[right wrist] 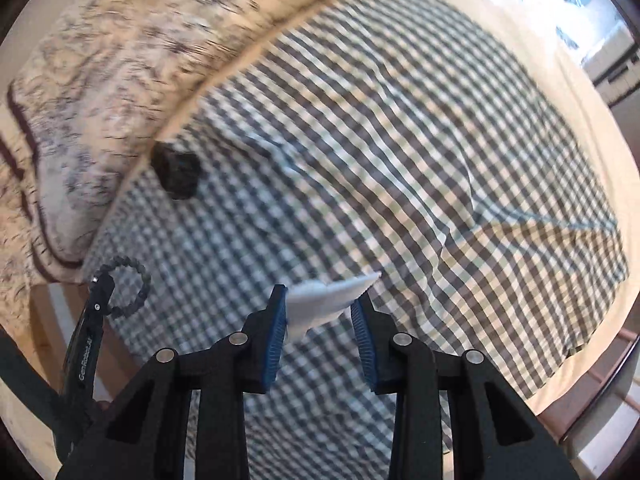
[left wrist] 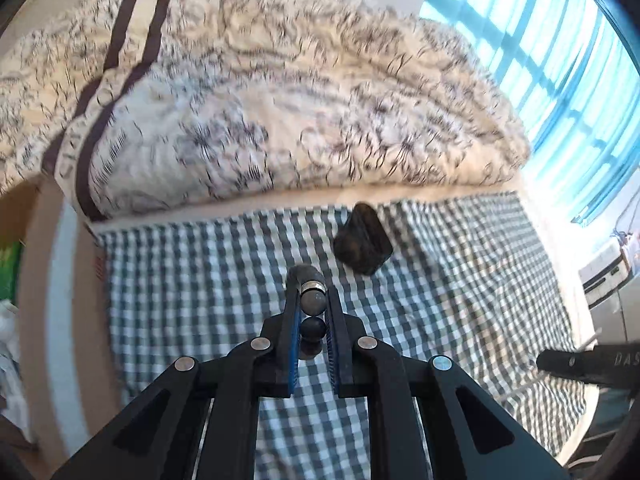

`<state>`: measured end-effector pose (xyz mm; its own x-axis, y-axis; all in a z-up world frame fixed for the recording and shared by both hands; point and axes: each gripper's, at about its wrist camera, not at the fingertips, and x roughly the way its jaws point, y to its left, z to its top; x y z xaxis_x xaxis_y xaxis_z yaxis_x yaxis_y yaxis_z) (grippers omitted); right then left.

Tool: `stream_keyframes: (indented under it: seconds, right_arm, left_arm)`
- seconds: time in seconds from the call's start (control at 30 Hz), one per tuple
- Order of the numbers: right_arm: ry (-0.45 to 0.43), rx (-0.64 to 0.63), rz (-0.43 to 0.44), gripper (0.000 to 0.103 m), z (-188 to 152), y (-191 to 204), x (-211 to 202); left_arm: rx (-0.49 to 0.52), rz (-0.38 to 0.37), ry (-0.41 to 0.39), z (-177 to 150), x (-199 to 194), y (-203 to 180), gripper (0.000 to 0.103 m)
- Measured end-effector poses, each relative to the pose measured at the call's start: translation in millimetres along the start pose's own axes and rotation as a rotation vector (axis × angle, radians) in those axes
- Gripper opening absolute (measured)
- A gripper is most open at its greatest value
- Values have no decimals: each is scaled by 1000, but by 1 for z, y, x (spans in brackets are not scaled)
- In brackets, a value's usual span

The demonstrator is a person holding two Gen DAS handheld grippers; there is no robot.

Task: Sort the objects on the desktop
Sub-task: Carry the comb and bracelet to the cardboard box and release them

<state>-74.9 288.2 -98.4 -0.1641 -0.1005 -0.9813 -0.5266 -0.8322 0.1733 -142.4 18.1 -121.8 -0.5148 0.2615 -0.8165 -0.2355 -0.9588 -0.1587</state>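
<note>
Your left claw [left wrist: 314, 300] is clamped on a dark beaded bracelet [left wrist: 313, 304] above the checkered cloth [left wrist: 200, 280] on the bed, your right claw [right wrist: 322, 304] pinches what looks like a white folded tissue [right wrist: 320, 300], and a black lump [left wrist: 362, 240] lies near the patterned duvet [left wrist: 260, 100].

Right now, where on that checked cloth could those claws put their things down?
Most of the checked cloth is bare: the wide stretch right of the black pouch, out toward the window side. It gets tight only by the patterned quilt, where the pouch lies near the cloth's far edge.
</note>
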Motion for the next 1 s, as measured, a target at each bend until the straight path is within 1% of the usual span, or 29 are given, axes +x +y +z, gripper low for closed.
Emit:
stream_keyframes:
  seconds: [0.03,0.07,0.2,0.27,0.37,0.43,0.53,0.6,0.7,0.8,0.87,0.93,0.97,1.0]
  right_arm:
    - [-15,-12,8,31,-3,8,-8]
    - [-29,-26,17,31,-5,19,-18]
    - [-81,-83,45,31,-13,58,-42]
    - [-103,-123,64,31,-20,78,-56]
    - [-129,-179,108,31,-32,115,-80]
    - [-143,-228,153,31,-43,146,-95]
    - [-161,-301,205,31,-62,191,-112]
    - [-161,-345,244,31,-76,220,-120]
    - [-142,-422,293,31,-97,272,-119]
    - [-115,-500,305,31,-116,320,-106]
    - [-94,-546,306,31,-127,347,-95]
    - [-73,-595,303,31,-137,373,-83]
    - [-69,-608,299,32,-140,381,-79]
    - [-70,-616,291,36,-142,388,-75]
  left_arm:
    - [3,5,-22,3,-11,2,11]
    - [-1,-6,-36,7,-21,5,11]
    - [-38,-16,-127,20,-82,24,11]
    - [-38,-17,-154,25,-109,35,11]
    - [-27,40,-205,29,-148,57,11]
    - [-53,60,-235,27,-172,78,11]
    - [-86,111,-257,21,-199,112,12]
    - [-102,152,-258,15,-209,135,12]
    - [-136,212,-237,0,-215,168,12]
    - [-177,245,-196,-17,-210,198,12]
    - [-193,257,-183,-28,-205,210,12]
    - [-203,268,-165,-35,-200,220,24]
    - [-203,270,-148,-37,-196,224,57]
    - [-202,284,-139,-40,-194,225,88]
